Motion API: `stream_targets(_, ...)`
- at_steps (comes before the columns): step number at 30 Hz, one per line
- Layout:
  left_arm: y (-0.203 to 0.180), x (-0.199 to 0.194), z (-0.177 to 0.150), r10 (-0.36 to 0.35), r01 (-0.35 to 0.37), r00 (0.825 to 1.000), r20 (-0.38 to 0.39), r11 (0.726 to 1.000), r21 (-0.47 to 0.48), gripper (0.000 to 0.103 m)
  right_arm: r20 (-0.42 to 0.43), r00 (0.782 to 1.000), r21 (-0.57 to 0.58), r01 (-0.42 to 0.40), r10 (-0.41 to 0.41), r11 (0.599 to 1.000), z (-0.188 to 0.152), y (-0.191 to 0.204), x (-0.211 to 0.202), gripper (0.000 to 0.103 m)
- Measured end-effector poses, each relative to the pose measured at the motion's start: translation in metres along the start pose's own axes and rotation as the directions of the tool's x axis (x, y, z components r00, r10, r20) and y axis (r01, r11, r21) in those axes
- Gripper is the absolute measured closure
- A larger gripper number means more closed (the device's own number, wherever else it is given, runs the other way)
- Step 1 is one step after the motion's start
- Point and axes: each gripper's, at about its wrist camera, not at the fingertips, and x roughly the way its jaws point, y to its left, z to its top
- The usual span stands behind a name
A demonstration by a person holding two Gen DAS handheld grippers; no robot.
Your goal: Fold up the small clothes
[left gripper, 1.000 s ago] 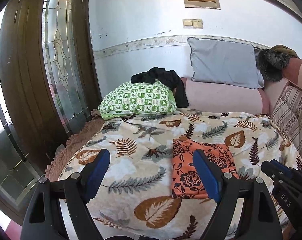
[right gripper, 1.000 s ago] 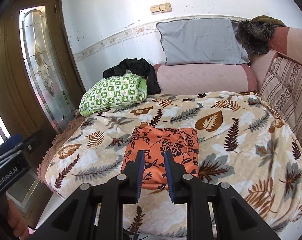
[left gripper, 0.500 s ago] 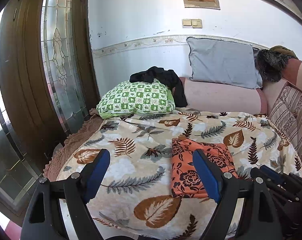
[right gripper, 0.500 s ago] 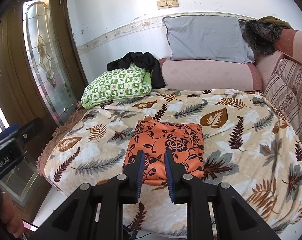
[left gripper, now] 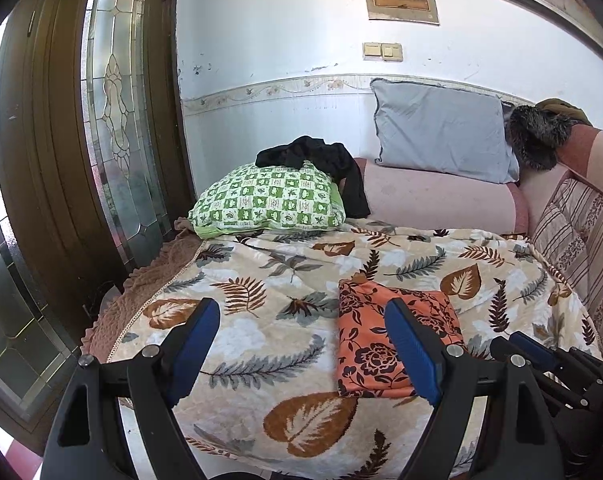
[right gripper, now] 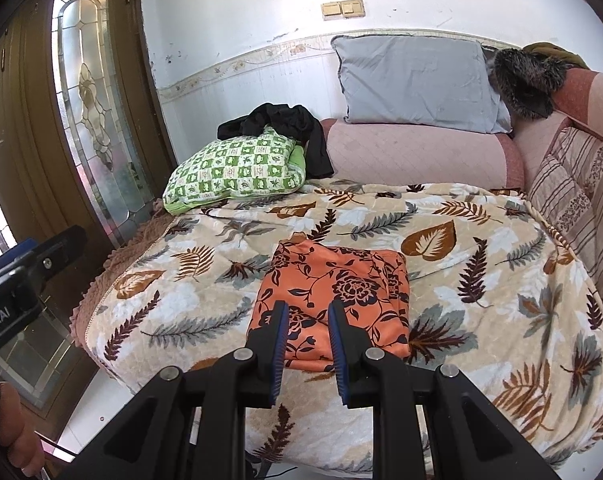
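A folded orange cloth with a dark flower print (left gripper: 381,344) (right gripper: 333,292) lies flat on the leaf-patterned blanket (left gripper: 261,320) (right gripper: 481,320), close to the blanket's near edge. My left gripper (left gripper: 301,308) hovers above the blanket left of the cloth. Its jaws stand wide open, with nothing between them. My right gripper (right gripper: 307,308) hangs just before the cloth's near edge, its blue pads a narrow gap apart and holding nothing. The right gripper (left gripper: 541,360) also shows at the lower right of the left wrist view, beside the cloth.
A green checked pillow (left gripper: 269,200) with a black garment (left gripper: 321,160) on it sits at the back left. A grey pillow (left gripper: 441,132) leans on the pink sofa back (left gripper: 433,200). A wooden door with patterned glass (left gripper: 113,120) stands left. Striped cushions (right gripper: 573,200) line the right.
The right gripper has edged a little to the left in the left wrist view. The cloth lies as before, and neither gripper's jaws have changed.
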Motion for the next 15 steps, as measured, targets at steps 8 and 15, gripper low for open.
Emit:
stream_targets(8, 0.004, 0.003, 0.000, -0.021, 0.021, 1.000, -0.006, 1.000, -0.009, 0.018, 0.002, 1.000, -0.003, 0.007, -0.007, 1.000, 0.001, 0.003, 0.000, 0.079)
stream_targets(15, 0.007, 0.024, -0.001, -0.043, 0.042, 0.998, -0.034, 0.999, -0.033, 0.018, -0.022, 1.000, -0.009, 0.012, -0.012, 1.000, 0.001, 0.003, 0.013, 0.079)
